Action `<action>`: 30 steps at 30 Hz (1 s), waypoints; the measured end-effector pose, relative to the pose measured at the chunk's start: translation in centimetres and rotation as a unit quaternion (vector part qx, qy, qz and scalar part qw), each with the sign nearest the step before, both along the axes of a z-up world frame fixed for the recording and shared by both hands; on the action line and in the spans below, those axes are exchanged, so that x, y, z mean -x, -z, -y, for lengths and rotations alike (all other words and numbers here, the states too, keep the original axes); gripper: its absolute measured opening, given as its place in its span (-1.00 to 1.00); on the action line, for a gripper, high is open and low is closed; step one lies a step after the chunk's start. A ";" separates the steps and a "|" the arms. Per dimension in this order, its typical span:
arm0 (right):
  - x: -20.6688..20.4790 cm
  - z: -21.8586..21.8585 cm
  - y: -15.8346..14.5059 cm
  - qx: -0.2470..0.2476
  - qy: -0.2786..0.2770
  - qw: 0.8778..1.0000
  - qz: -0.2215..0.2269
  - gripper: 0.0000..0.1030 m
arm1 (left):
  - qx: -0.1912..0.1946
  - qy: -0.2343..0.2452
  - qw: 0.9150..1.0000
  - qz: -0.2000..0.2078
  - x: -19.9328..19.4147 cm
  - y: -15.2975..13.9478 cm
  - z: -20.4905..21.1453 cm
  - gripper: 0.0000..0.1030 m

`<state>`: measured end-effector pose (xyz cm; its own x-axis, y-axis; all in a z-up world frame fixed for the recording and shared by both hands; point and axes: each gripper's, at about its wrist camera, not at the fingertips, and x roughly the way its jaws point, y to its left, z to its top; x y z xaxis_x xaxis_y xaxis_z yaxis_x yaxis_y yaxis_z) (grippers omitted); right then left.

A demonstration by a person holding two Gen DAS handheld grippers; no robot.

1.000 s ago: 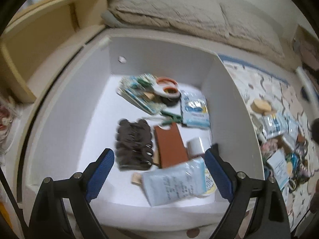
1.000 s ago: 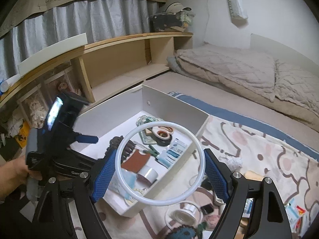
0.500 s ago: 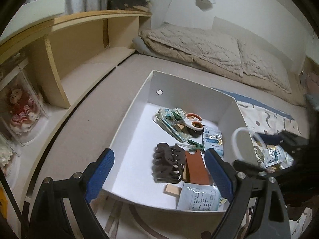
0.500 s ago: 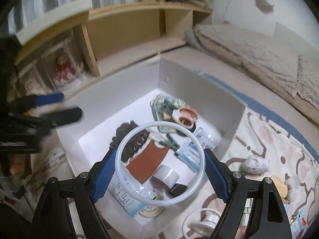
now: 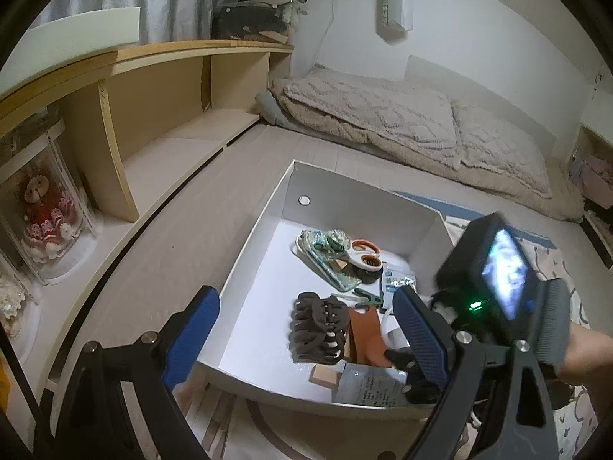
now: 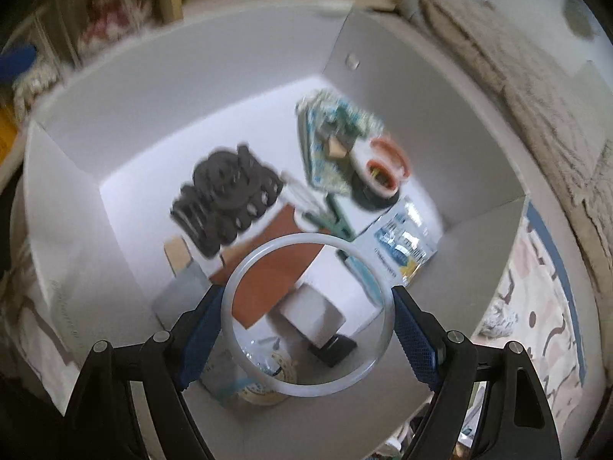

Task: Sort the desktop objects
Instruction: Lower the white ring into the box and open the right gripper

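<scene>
My left gripper hung wide apart and empty above the near left rim of the white box. Inside the box lay a dark brown hair claw, touching a rust-brown card on its right. Farther back sat a patterned pouch with orange-handled scissors against it, and a green clip between them and the card. A printed packet leaned at the near wall. The right gripper's body, its screen lit, reached into the box from the right; its fingertips were hidden. A wooden shelf stood left, bedding beyond.
</scene>
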<state>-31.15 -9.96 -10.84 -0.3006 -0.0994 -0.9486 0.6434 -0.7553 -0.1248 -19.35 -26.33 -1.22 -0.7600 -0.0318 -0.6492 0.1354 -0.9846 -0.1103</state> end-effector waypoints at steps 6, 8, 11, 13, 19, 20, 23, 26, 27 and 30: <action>0.5 0.6 1.6 -0.035 -0.003 0.999 0.023 0.65 | -0.007 0.004 1.000 -0.005 0.0 -0.3 -0.1 0.80; 0.7 0.5 2.0 -0.041 0.000 0.999 0.029 0.64 | -0.005 0.007 1.000 -0.005 0.0 -0.2 -0.3 0.80; 0.8 0.1 2.3 -0.044 0.007 0.999 0.027 0.65 | -0.003 0.014 1.000 -0.004 0.1 -0.1 -0.6 0.80; 0.7 -0.2 2.2 -0.037 0.010 0.999 0.020 0.65 | -0.003 0.016 1.000 -0.004 0.1 -0.1 -0.7 0.80; 0.0 -1.4 0.4 0.006 0.014 1.000 -0.011 0.79 | 0.004 0.018 1.000 -0.010 -0.1 -0.3 -1.0 0.80; -0.2 -1.8 0.0 0.015 0.017 1.000 -0.018 0.79 | 0.005 0.018 1.000 -0.010 -0.2 -0.3 -1.0 0.80; -1.0 -3.2 -1.7 0.051 0.026 0.998 -0.040 0.79 | 0.007 0.019 1.000 -0.009 -0.3 -0.3 -1.2 0.80; -2.0 -4.5 -3.3 0.090 0.033 0.993 -0.063 1.00 | 0.006 0.023 1.000 -0.009 -0.4 -0.4 -1.4 0.80; -2.3 -4.8 -3.7 0.102 0.035 0.992 -0.071 1.00 | 0.008 0.024 1.000 -0.009 -0.5 -0.5 -1.6 0.80; -2.3 -5.0 -5.1 0.127 0.044 0.987 -0.090 1.00 | 0.013 0.029 0.999 -0.011 -0.6 -0.6 -2.0 0.80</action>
